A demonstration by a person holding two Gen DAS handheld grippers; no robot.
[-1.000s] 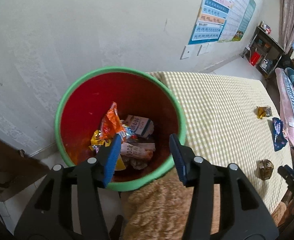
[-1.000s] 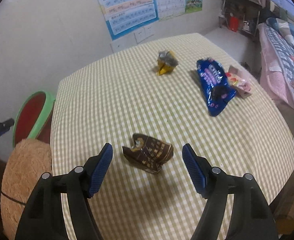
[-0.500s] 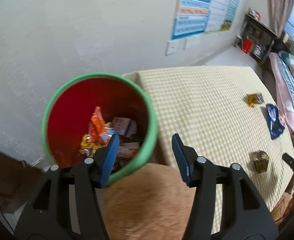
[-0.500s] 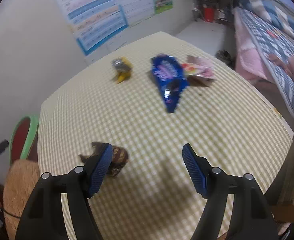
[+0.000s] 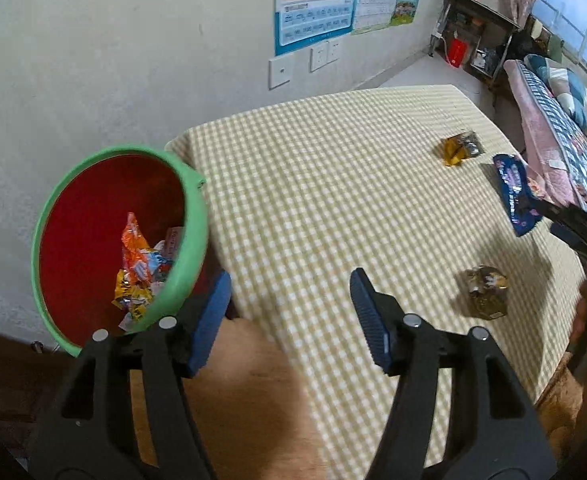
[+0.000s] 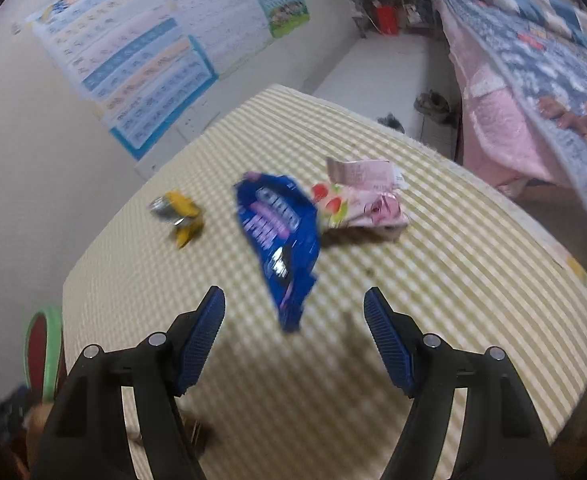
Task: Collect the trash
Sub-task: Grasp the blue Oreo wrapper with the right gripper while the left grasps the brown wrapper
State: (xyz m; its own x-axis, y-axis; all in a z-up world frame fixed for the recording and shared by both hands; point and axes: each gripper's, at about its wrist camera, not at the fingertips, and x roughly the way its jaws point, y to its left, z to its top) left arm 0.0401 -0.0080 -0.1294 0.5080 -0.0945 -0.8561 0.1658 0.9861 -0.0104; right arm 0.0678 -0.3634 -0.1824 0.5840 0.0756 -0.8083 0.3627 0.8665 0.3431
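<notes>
We see left hand-held gripper [image 5: 289, 312] empty, jaws just widened, over the checked surface [image 5: 313, 184]; green bin [image 5: 189, 240] at its 10 o'clock holds wrappers. Right hand-held gripper [image 6: 293, 332] gaping, jaws just narrowed a bit, nothing between. Blue wrapper [image 6: 281, 232] at 12, yellow wrapper [image 6: 179, 212] at 11, pink wrapper [image 6: 365, 200] at 1.

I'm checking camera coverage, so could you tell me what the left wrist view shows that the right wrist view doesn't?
Only the left wrist view shows inside the green-rimmed red bin, with its orange wrapper, and clearly shows the brown wrapper. Only the right wrist view shows the pink strawberry packet. Both show the checked tablecloth, the blue cookie bag and the yellow wrapper. The left gripper and the right gripper are both open, nothing between the jaws.
</notes>
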